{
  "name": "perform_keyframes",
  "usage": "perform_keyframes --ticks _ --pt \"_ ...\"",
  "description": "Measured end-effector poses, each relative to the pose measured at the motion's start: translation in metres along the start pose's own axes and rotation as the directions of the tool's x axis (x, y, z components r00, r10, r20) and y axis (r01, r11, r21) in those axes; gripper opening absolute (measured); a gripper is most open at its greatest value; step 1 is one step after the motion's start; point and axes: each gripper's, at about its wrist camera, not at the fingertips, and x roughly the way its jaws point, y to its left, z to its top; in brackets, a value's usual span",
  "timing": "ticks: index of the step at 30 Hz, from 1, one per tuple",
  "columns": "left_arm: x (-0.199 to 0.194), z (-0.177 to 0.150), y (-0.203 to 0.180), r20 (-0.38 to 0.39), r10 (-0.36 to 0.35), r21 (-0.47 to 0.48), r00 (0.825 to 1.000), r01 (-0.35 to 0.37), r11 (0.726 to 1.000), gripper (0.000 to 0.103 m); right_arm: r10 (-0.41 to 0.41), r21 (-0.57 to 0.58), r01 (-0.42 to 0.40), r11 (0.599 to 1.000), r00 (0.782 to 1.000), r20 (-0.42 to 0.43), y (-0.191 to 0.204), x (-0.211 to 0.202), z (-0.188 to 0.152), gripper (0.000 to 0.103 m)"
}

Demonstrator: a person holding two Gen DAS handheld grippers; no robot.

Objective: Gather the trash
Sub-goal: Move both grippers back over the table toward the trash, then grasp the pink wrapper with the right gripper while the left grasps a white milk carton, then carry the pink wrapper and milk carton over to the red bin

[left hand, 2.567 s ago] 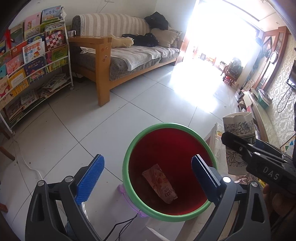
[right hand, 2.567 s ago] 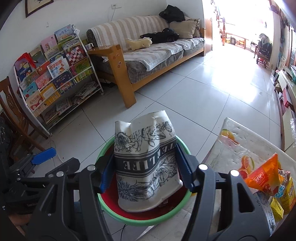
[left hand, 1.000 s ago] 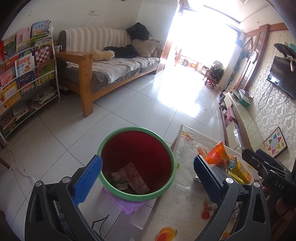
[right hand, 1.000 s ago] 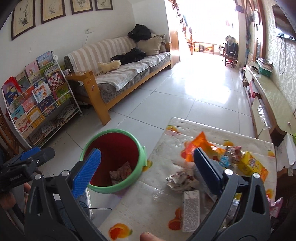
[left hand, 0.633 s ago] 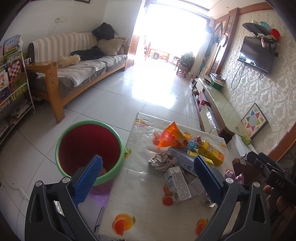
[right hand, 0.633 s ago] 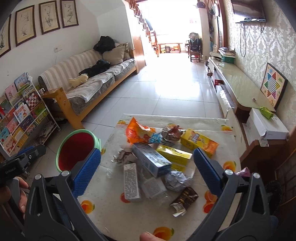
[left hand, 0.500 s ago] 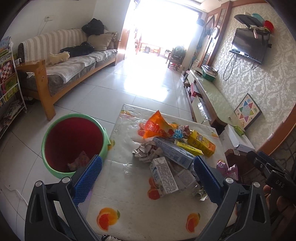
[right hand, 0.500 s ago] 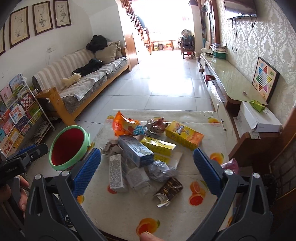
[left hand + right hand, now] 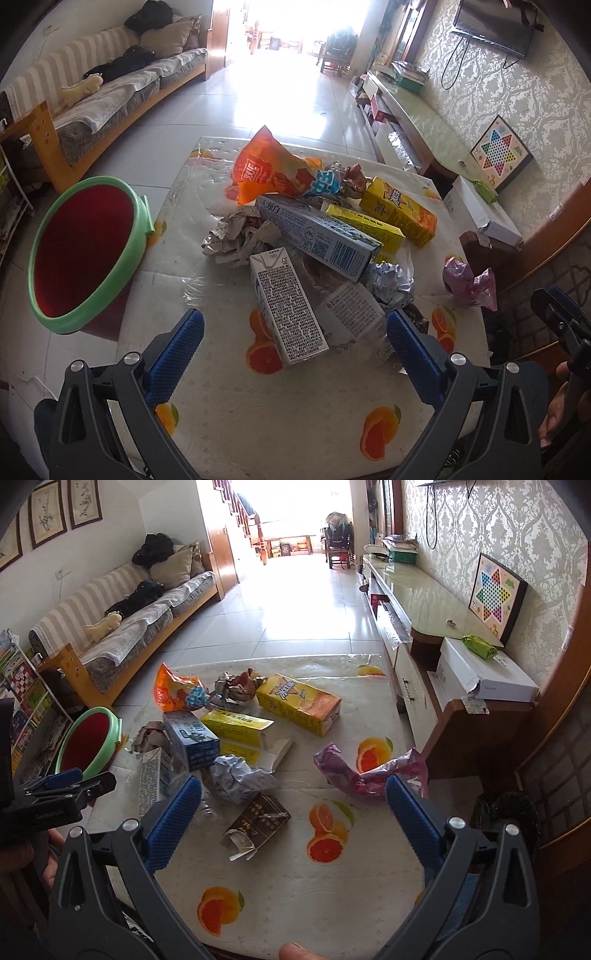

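Both grippers back from bin (image 9: pixel 88 254) to table (image 9: pixel 295 413); cup drop done. Left gripper (image 9: pixel 291 350) and right gripper (image 9: pixel 293 808) spread wide, empty. Trash pile (image 9: pixel 317 236) mid-table awaits next pick.

gaping right gripper (image 9: pixel 293 805), littered table (image 9: pixel 332 897)

1. Home living rm: striped sofa (image 9: pixel 122 616) w/ wooden frame, cushions & a soft toy along left wall.
2. Wall-mounted TV (image 9: pixel 495 24) over long low cabinet (image 9: pixel 417 598) w/ glossy top; patterned wallpaper on right wall.
3. Framed pictures (image 9: pixel 44 511) above the sofa, kids' book rack (image 9: pixel 26 686) at far left.
4. White tile floor (image 9: pixel 306 602) runs to a bright doorway; staircase beyond.
5. Chinese-checkers board (image 9: pixel 493 590) leans on the wall.
6. Fruit-print cloth on the surface (image 9: pixel 332 886).
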Motion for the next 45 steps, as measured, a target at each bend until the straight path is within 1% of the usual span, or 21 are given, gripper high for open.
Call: perform_keyframes --ticks 3,5,10,16,20,25,26,27,28,29,30,31,32,33,34,36,37,39,41,42,45 --pt "0.019 0.003 0.001 -0.034 0.032 -0.031 0.999 -0.033 0.999 0.095 -0.029 0.004 0.029 1.0 0.999 -0.017 -0.016 0.013 0.0 0.098" --pt "0.029 0.003 0.001 -0.052 0.057 -0.053 0.997 -0.059 0.997 0.095 -0.044 -0.012 0.044 0.999 0.998 -0.046 -0.024 0.026 0.001 0.099" --pt "0.055 0.001 0.009 -0.114 0.059 -0.113 0.992 -0.072 0.991 0.095 -0.075 -0.092 0.065 0.994 0.991 -0.108 -0.036 0.06 0.003 0.098" --pt "0.076 0.005 0.019 -0.146 0.073 -0.185 0.987 -0.1 0.978 0.095 -0.086 -0.148 0.062 0.987 0.982 -0.166 -0.042 0.102 0.002 0.098" --pt "0.088 0.01 0.02 -0.162 0.102 -0.198 0.981 -0.134 0.971 0.094 -0.089 -0.184 0.052 0.982 0.976 -0.199 -0.041 0.125 0.002 0.098" --pt "0.098 0.014 0.02 -0.174 0.113 -0.2 0.978 -0.147 0.969 0.092 -0.104 -0.241 0.048 0.969 0.968 -0.227 -0.036 0.148 0.001 0.097" --pt "0.099 0.013 0.02 -0.173 0.112 -0.205 0.979 -0.147 0.968 0.092 -0.11 -0.247 0.05 0.968 0.966 -0.235 -0.036 0.152 0.0 0.094" --pt "0.1 0.013 0.021 -0.167 0.113 -0.212 0.979 -0.147 0.966 0.092 -0.113 -0.253 0.05 0.966 0.963 -0.244 -0.036 0.157 -0.001 0.087" --pt "0.1 0.013 0.022 -0.163 0.116 -0.215 0.98 -0.15 0.965 0.092 -0.113 -0.257 0.045 0.965 0.96 -0.255 -0.036 0.161 -0.002 0.082" --pt "0.1 0.013 0.022 -0.157 0.114 -0.217 0.981 -0.147 0.965 0.088 -0.112 -0.262 0.04 0.964 0.957 -0.268 -0.035 0.165 -0.004 0.07" --pt "0.099 0.014 0.022 -0.151 0.108 -0.22 0.983 -0.14 0.965 0.083 -0.116 -0.267 0.039 0.963 0.953 -0.279 -0.034 0.169 -0.006 0.06" --pt "0.098 0.015 0.023 -0.149 0.111 -0.219 0.983 -0.142 0.965 0.081 -0.115 -0.268 0.036 0.963 0.95 -0.289 -0.033 0.171 -0.007 0.055" --pt "0.099 0.015 0.023 -0.156 0.118 -0.217 0.981 -0.151 0.964 0.072 -0.112 -0.265 0.031 0.964 0.948 -0.296 -0.033 0.174 -0.008 0.048" --pt "0.101 0.014 0.026 -0.167 0.108 -0.222 0.98 -0.145 0.964 0.061 -0.11 -0.263 0.028 0.964 0.947 -0.301 -0.033 0.176 -0.01 0.041" --pt "0.103 0.013 0.028 -0.179 0.099 -0.229 0.979 -0.139 0.963 0.06 -0.097 -0.255 0.019 0.967 0.95 -0.296 -0.033 0.175 -0.011 0.039" --pt "0.105 0.01 0.029 -0.191 0.094 -0.228 0.977 -0.138 0.964 0.053 -0.083 -0.246 0.008 0.969 0.953 -0.293 -0.032 0.174 -0.012 0.026" --pt "0.106 0.008 0.029 -0.196 0.088 -0.226 0.977 -0.132 0.965 0.05 -0.077 -0.244 0.004 0.97 0.953 -0.293 -0.032 0.175 -0.012 0.022" --pt "0.107 0.005 0.028 -0.204 0.078 -0.219 0.976 -0.124 0.968 0.037 -0.079 -0.25 0.005 0.968 0.955 -0.287 -0.028 0.174 -0.014 0.017" --pt "0.105 0.004 0.027 -0.196 0.078 -0.21 0.978 -0.119 0.971 0.035 -0.067 -0.241 -0.002 0.97 0.957 -0.281 -0.027 0.171 -0.014 0.013" --pt "0.103 0.004 0.027 -0.19 0.074 -0.211 0.979 -0.114 0.971 0.035 -0.059 -0.231 -0.007 0.973 0.959 -0.276 -0.026 0.169 -0.014 0.009" --pt "0.095 0.004 0.03 -0.166 0.079 -0.209 0.983 -0.113 0.971 0.035 -0.024 -0.203 -0.031 0.979 0.965 -0.261 -0.028 0.16 -0.01 0.007"
